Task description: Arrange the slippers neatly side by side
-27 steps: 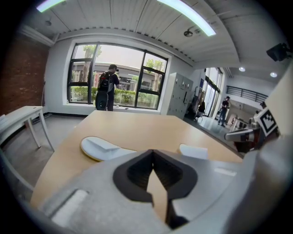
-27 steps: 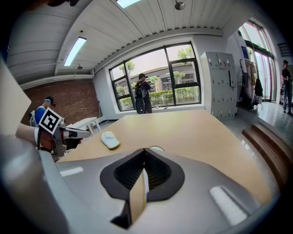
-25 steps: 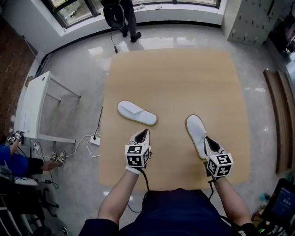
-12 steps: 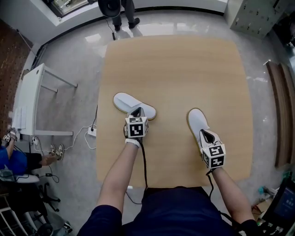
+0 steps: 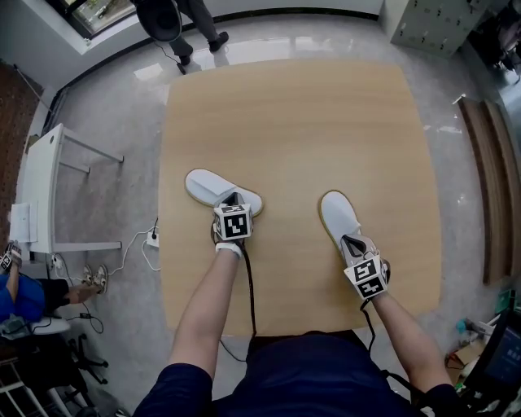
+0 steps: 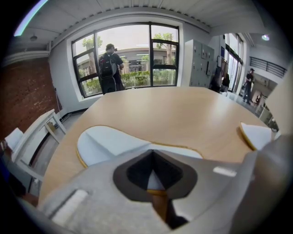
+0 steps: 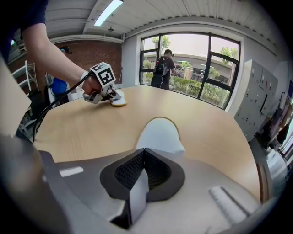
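You had a wide bare strip of table (image 5: 285, 122) between the left slipper (image 5: 203, 184) and the right slipper (image 5: 335, 216), so a gripper could pass there. The far half of the table was bare too. Your left gripper (image 5: 234, 199) was clamped on the left slipper's near end and your right gripper (image 5: 349, 241) on the right slipper's heel, well apart. Off the table's left edge stood a white stand (image 5: 37, 195) and a cable (image 5: 134, 248) on the floor. A person (image 5: 197, 20) stood past the far edge.
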Demonstrator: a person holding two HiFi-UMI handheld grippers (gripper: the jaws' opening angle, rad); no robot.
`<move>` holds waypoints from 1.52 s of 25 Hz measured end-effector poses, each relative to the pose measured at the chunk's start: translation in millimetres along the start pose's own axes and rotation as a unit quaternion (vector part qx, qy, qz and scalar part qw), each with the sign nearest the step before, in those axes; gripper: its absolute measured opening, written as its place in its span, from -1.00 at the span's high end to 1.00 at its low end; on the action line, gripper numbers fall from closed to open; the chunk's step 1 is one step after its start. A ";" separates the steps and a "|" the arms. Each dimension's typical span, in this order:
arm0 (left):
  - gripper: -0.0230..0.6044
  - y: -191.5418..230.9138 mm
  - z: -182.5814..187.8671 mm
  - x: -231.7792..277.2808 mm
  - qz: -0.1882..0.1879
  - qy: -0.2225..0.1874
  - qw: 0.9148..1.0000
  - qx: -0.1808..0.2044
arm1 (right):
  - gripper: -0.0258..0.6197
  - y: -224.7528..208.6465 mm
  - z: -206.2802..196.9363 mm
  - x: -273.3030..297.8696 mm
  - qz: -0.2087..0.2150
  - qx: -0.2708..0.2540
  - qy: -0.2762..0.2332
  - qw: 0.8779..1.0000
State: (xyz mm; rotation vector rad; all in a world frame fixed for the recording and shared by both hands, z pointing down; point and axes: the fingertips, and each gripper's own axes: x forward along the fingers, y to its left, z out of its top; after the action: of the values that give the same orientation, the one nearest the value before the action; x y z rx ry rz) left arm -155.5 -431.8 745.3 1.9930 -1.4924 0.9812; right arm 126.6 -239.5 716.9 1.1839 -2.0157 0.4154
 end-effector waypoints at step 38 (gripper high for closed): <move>0.92 -157.5 -92.8 -75.8 -0.136 -0.005 0.971 0.197 | 0.89 27.6 -44.7 10.7 -0.013 0.237 0.011 0.971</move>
State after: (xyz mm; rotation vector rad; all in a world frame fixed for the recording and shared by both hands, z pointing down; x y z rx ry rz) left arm -42.3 -269.7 754.8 2.3995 -1.0447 1.2165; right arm 119.6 -204.7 757.2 1.4755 -1.9357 0.9296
